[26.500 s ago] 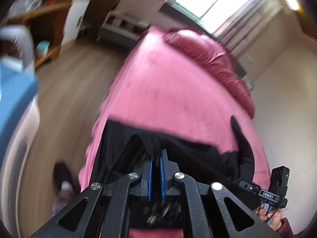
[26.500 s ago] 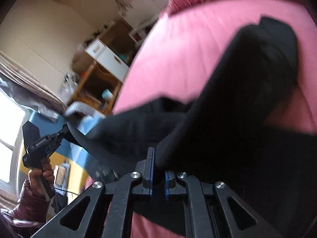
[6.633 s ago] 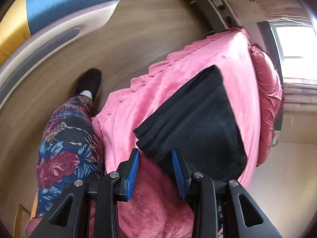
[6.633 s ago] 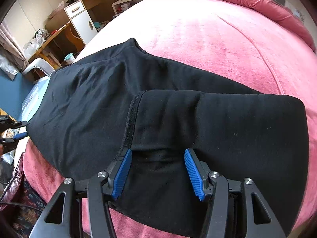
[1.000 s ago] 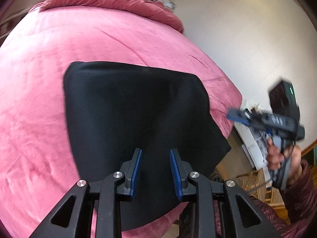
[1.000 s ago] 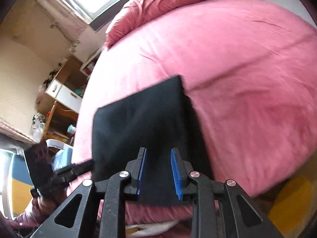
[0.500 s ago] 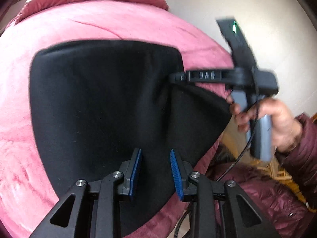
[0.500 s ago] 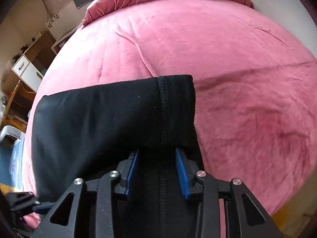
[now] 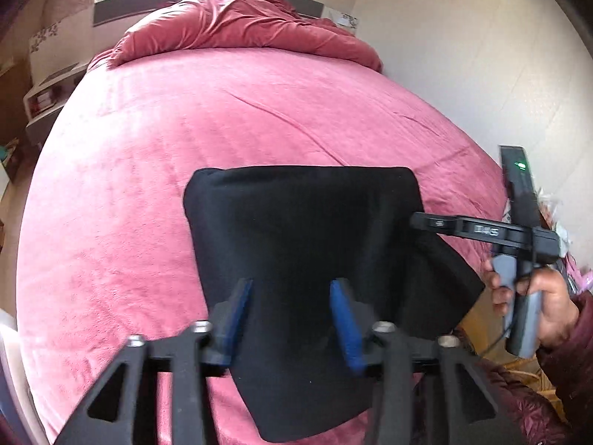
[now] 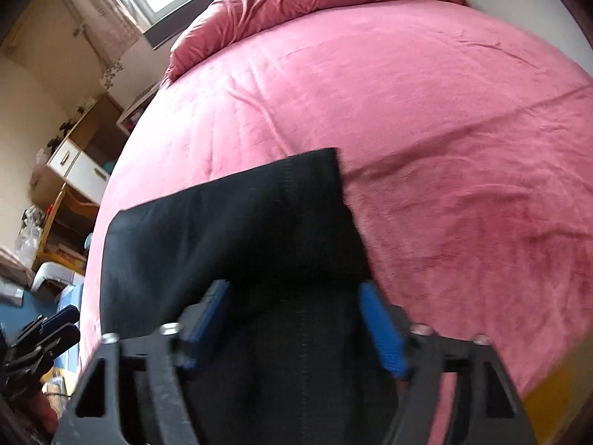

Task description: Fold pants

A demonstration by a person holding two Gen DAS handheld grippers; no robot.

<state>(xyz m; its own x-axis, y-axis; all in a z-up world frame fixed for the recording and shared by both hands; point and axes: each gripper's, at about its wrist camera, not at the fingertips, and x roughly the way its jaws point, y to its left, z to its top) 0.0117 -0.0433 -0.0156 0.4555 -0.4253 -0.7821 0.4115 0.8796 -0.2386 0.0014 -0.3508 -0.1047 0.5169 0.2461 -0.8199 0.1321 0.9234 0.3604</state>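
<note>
The black pants (image 9: 304, 230) lie folded into a compact rectangle near the front edge of the pink bed (image 9: 185, 111). My left gripper (image 9: 292, 311) is open and empty, its blue pads just above the pants' near edge. My right gripper (image 10: 292, 315) is also open and empty, over the near right part of the pants (image 10: 229, 230). In the left wrist view the right gripper (image 9: 481, 228) reaches in from the right, its tip at the fold's right edge. The left gripper's tips (image 10: 52, 330) show at the far left of the right wrist view.
A rumpled dark-pink duvet (image 9: 241, 26) lies at the head of the bed under a window. A wooden desk with white drawers (image 10: 74, 170) and shelves stand left of the bed. A white wall (image 9: 481, 55) runs along the bed's right side.
Both grippers' jaws have opened wider over the last half second. Both have pulled back a little from the folded pants, which lie still.
</note>
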